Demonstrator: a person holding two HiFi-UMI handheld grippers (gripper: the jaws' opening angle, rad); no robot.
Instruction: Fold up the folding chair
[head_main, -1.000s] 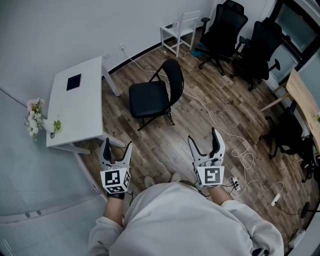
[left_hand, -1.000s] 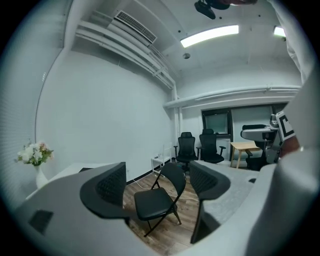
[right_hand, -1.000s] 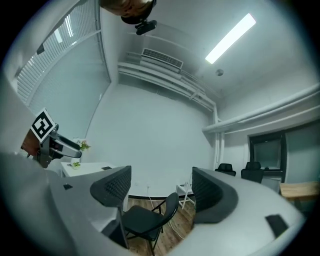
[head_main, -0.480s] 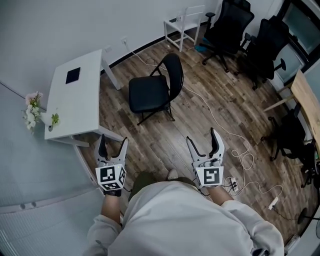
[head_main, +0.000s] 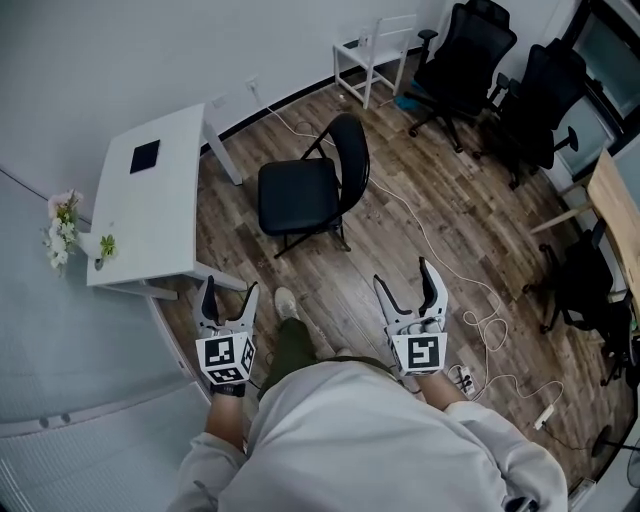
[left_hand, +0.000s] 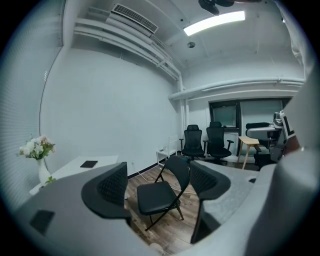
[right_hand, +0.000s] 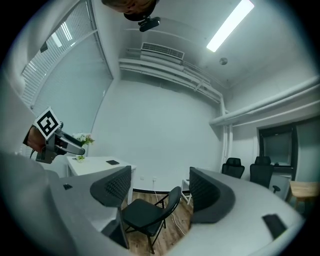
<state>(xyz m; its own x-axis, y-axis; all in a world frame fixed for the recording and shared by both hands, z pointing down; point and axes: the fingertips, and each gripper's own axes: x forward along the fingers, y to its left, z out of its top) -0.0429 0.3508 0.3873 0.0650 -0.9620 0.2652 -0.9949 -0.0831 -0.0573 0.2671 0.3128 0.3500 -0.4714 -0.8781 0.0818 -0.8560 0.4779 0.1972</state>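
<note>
Head view showed the left tongs and right tongs gaping empty, well short of the unfolded folding chair, whose legs might snag the white cable trailing nearby.

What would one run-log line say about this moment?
phase: before contact | folding chair: unfolded, standing on floor, untouched | left claw: open, empty | right claw: open, empty

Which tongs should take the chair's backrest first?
Right, probably. The folding chair's backrest is on the side of the right tongs; the left tongs face its seat. Both open, neither touching.
</note>
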